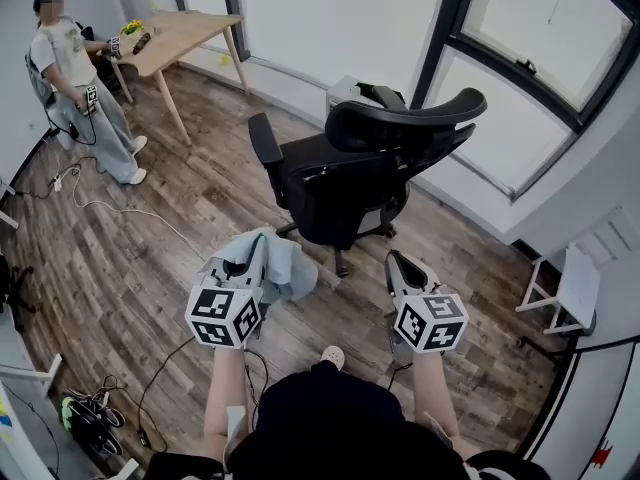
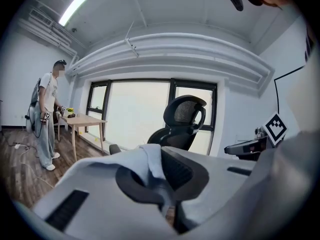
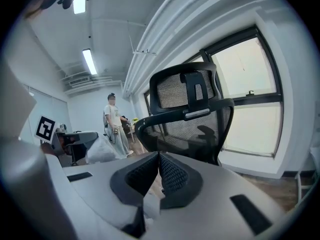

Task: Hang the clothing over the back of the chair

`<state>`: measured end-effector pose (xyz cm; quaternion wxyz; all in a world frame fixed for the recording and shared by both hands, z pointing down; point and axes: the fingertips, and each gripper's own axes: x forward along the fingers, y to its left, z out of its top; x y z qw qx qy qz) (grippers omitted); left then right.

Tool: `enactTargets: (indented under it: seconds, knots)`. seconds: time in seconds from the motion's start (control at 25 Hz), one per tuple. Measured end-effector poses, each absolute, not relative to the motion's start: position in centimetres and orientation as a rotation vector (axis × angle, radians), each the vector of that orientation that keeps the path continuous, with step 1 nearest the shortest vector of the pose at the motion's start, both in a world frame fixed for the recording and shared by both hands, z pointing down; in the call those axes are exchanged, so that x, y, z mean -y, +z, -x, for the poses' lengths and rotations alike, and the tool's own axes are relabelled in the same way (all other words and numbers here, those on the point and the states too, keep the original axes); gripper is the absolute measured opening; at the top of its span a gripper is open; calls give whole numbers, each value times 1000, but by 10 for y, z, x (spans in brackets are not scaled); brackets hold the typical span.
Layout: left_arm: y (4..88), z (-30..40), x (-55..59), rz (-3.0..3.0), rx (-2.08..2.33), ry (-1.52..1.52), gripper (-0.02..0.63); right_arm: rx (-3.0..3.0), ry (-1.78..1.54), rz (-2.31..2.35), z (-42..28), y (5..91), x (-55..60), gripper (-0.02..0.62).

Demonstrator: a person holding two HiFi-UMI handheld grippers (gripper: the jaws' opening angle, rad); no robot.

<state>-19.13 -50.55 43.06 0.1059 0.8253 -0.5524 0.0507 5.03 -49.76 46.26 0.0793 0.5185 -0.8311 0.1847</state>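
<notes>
Wood-plank floor (image 1: 130, 268) with cables (image 1: 110, 208) trailing across it. A black office chair (image 1: 345, 183) stands mid-room before the large windows (image 1: 520, 68). The left gripper (image 1: 258, 250) is clenched on the pale blue clothing (image 1: 288, 268), which is held near the chair and apart from its back. The right gripper (image 1: 398, 263) has its jaws pressed together, near the chair base. A person (image 1: 78, 88) stands beside a wooden counter (image 1: 190, 30) at the far left.
</notes>
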Motion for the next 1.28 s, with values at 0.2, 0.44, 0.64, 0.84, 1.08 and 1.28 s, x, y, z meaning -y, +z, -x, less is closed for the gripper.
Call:
enactTargets:
  seconds: [0.2,0.44,0.64,0.84,1.08,1.28]
  knots:
    - [414,202,545,-2456,1675,180,14,2528,504,-1488,-41,453,530,31]
    - [377,218,602,-2511,1721,224,14,2546,484,-1469,-37,442,557,31]
    - [338,228,653,-2553,1718,221,14,2537,489,-1507,-40,431,570,31]
    - [294,212,694,-2684,1678,256,14,2528,468,-1557,-45,418,582,31]
    - [259,181,734,-2790,1588,253,14,2516,461,-1585,-47,417,588,31]
    - [223,147,759,-2895,1533,258,14,2492,463,-1634,-56,415,590,31]
